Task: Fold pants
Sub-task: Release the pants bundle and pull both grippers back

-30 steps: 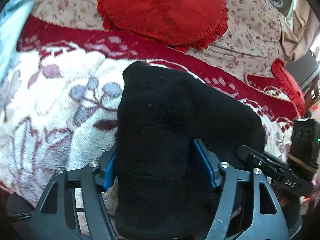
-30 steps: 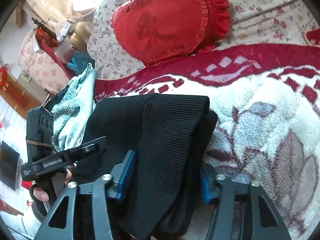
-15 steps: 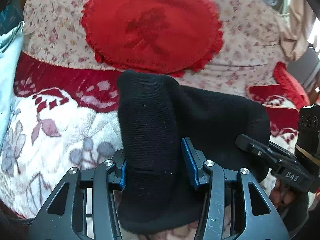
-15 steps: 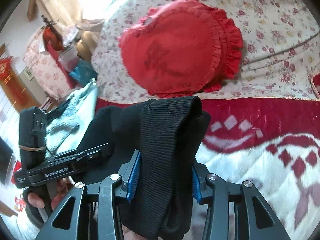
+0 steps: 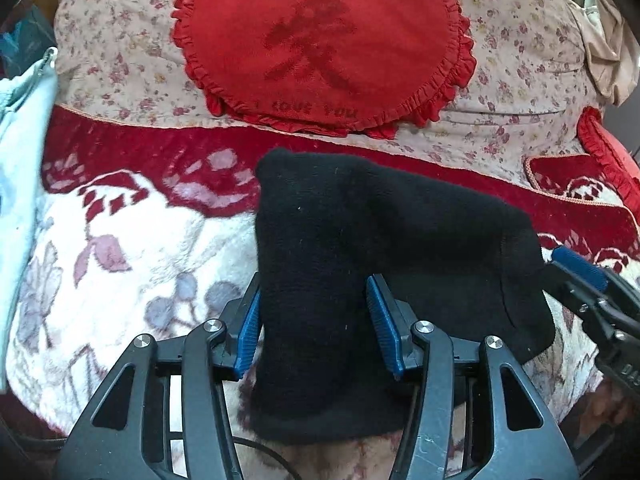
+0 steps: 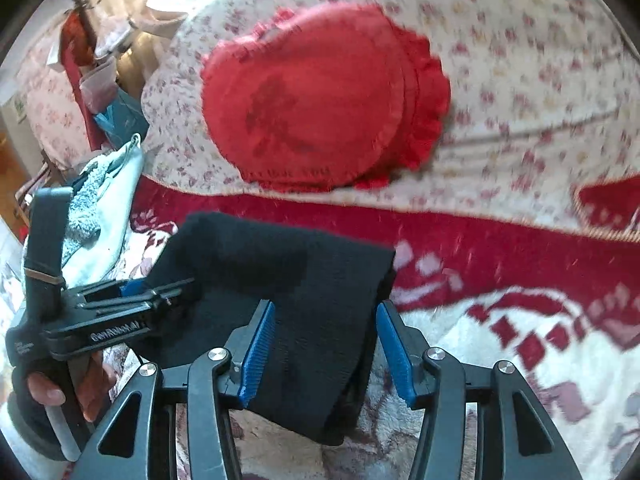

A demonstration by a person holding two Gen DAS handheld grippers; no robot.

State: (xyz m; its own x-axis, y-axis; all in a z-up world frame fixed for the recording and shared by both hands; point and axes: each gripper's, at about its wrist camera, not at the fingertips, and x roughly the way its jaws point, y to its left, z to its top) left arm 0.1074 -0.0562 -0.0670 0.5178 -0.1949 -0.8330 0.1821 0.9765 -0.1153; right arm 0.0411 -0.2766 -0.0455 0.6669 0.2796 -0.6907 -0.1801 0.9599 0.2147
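Note:
The black knit pants (image 5: 360,240) are bunched and held up above the blanket by both grippers. My left gripper (image 5: 316,320) is shut on one bunched end, its blue pads pressed on the fabric. My right gripper (image 6: 324,344) is shut on the other end, the ribbed band (image 6: 320,320) between its pads. The right gripper also shows at the right edge of the left wrist view (image 5: 592,292). The left gripper shows at the left in the right wrist view (image 6: 132,308). The cloth spans between them.
A white and red floral blanket (image 5: 120,280) covers the sofa seat. A round red frilled cushion (image 5: 324,40) leans on the floral backrest (image 5: 520,80). A pale blue garment (image 6: 104,208) lies at the left. Another red cushion (image 5: 608,152) sits at the right.
Both grippers have lifted and tilted up with the pants held; the red cushion and backrest now fill more of each view. The grips have not changed.

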